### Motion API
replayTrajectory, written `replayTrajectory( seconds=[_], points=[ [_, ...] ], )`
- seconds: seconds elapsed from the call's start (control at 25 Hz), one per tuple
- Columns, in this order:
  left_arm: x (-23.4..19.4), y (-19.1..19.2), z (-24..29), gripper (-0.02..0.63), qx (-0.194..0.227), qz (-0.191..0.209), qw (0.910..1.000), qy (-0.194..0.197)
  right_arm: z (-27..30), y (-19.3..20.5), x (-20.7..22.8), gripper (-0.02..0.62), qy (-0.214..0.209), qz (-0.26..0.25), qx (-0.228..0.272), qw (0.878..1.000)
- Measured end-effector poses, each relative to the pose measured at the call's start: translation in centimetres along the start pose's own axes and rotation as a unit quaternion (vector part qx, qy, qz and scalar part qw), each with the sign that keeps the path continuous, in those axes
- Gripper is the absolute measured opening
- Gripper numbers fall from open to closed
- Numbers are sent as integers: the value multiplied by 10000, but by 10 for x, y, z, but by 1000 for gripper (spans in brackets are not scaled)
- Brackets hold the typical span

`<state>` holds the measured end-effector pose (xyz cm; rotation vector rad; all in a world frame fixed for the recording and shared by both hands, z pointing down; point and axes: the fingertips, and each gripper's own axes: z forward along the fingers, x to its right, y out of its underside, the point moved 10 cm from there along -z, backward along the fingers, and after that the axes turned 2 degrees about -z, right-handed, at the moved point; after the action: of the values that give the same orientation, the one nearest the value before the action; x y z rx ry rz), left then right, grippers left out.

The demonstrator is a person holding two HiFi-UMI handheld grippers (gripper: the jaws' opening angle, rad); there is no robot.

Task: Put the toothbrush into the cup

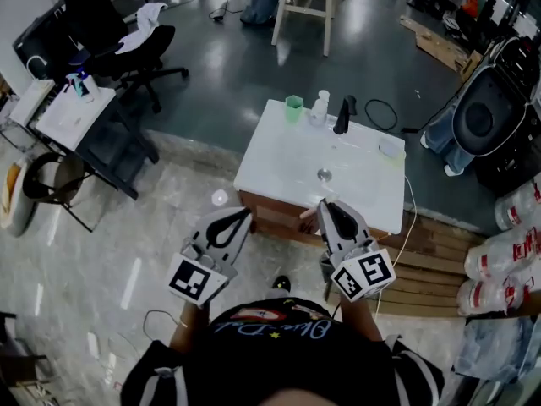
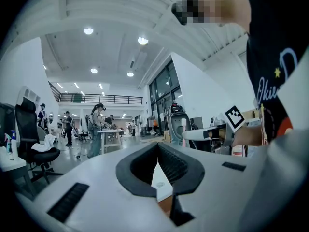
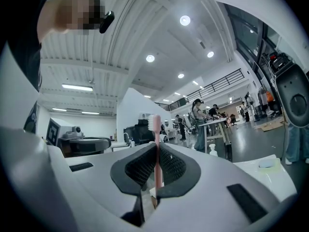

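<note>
A pink toothbrush (image 3: 155,149) stands upright between the jaws of my right gripper (image 3: 157,148), which is shut on its handle; the white bristle head rises above the jaw tips. In the head view my right gripper (image 1: 325,205) hovers just short of the near edge of the white sink top (image 1: 279,163). The green cup (image 1: 293,108) stands at that top's far left corner, well beyond both grippers. My left gripper (image 1: 244,213) hangs left of the right one over the floor, jaws closed with nothing between them (image 2: 158,147).
A clear pump bottle (image 1: 319,106) and a black tap (image 1: 342,115) stand right of the cup. A pale soap bar (image 1: 389,150) lies at the top's right side. A black office chair (image 1: 110,32) and a desk (image 1: 72,112) stand far left; water bottles (image 1: 507,256) lie right.
</note>
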<state>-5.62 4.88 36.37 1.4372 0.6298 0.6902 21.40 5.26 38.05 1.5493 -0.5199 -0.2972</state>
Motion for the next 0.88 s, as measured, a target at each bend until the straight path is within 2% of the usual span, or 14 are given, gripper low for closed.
replayTrajectory(
  seconds=[0.24,0.6,0.88],
  points=[
    [1,5,29,-2,-63,25,10000,37,2,5,28,11,16,50,8,10000],
    [-10,11,41,-2,-98,-52,9999,-7,9,8,41,11,90,86,-30,9999],
    [-37,13,79,-2,61,-5,9991,428,29,1,56,11,435,-76,15,9990]
  ],
)
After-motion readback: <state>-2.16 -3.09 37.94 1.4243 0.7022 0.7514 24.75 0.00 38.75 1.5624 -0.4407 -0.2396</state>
